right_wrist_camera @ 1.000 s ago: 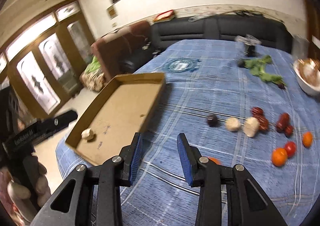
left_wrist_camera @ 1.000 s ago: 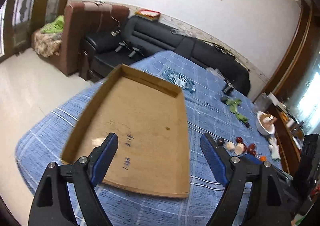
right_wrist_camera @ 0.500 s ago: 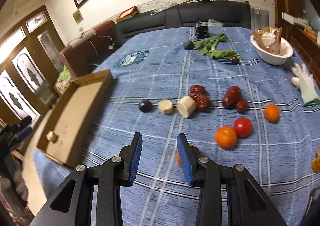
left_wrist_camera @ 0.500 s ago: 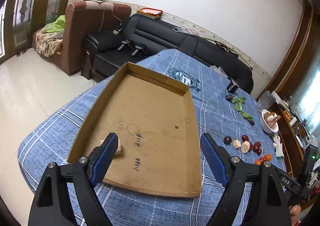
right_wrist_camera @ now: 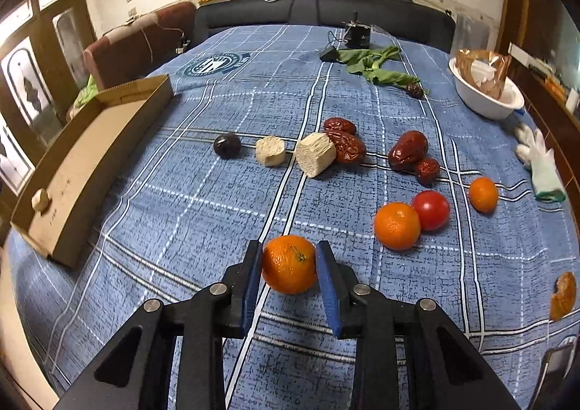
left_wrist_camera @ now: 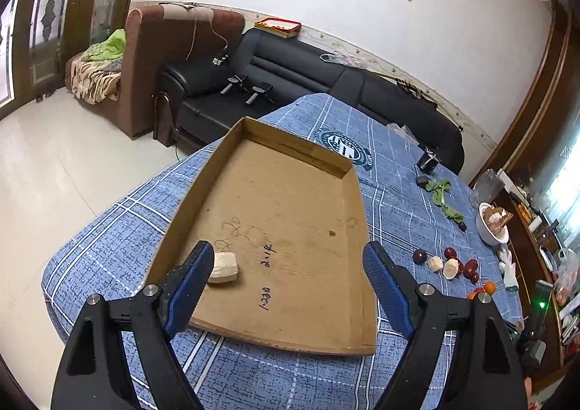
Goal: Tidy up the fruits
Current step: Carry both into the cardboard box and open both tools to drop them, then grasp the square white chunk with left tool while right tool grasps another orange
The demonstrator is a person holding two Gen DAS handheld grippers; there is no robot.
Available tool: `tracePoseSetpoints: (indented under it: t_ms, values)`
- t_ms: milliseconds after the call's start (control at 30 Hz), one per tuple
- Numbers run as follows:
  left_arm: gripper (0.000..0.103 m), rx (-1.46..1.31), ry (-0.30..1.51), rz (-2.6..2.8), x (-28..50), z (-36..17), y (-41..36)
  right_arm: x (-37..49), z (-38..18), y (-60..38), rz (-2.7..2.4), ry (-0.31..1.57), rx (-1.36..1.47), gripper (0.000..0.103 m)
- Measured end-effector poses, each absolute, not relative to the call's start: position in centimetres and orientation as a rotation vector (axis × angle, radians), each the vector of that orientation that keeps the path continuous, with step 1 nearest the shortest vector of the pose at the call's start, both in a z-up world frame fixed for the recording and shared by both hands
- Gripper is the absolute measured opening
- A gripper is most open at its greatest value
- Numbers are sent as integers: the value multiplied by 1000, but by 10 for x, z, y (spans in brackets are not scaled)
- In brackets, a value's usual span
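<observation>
- We've got a big table under a blue checked cloth [right_wrist_camera: 181,170], pretty much filling the right wrist view.
- At about 9 o'clock on it sits a shallow cardboard tray [left_wrist_camera: 290,228], open side up, with some pen scribbles on its floor.
- Our left claw [left_wrist_camera: 286,276] hangs over the near end of the tray with its jaws wide apart and nothing between them.
- Our right claw [right_wrist_camera: 288,266] points down at the cloth near 6 o'clock. Its jaws have just been closing, and an orange [right_wrist_camera: 289,263] sits between them; the pads look right up against its sides, so we'd call it clamped.
- A white bowl [right_wrist_camera: 485,102] sits out at 2 o'clock, a white glove [right_wrist_camera: 540,163] at 3.
- Two more oranges [right_wrist_camera: 397,225] and a red tomato [right_wrist_camera: 430,210] lie at 4 o'clock from table centre, the nearer orange touching the tomato.
- Wrinkly red dates [right_wrist_camera: 407,150] and two pale chunks [right_wrist_camera: 314,154] cluster mid-table, one date touching the bigger chunk.
- A dark plum [right_wrist_camera: 227,145] sits at the 9 o'clock end of that row.
- One pale chunk [left_wrist_camera: 223,266] already lies in the tray, by the left claw's left finger.
</observation>
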State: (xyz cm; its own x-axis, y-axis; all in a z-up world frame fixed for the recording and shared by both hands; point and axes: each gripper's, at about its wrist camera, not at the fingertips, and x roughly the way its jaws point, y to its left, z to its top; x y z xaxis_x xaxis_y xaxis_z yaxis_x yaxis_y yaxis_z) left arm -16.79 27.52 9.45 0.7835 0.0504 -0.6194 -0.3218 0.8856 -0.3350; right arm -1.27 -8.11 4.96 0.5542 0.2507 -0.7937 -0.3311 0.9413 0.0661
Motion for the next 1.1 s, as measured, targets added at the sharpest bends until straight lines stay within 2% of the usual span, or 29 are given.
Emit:
tracePoseSetpoints:
  t_ms: [167,367,633,700,733,900,1100]
  values:
    - [84,-496,615,246,-178,95,296,-24,70,-56,482,921,8,32]
    - [84,-540,575,306,-195,97,322,-43,100,42,798,899,29,32]
    - [84,-587,547,349,-215,95,349,-48,69,141,888,988,-76,37]
    - [84,-593,545,354,-216,93,353,-48,67,143,890,984,-74,48]
    - [84,-598,545,353,-215,92,355,-49,68,141,888,976,-73,50]
    - [84,-606,560,331,-211,86,353,-45,87,114,840,924,-18,51]
    - [84,-569,589,274,-198,87,333,-38,94,24,682,904,60,51]
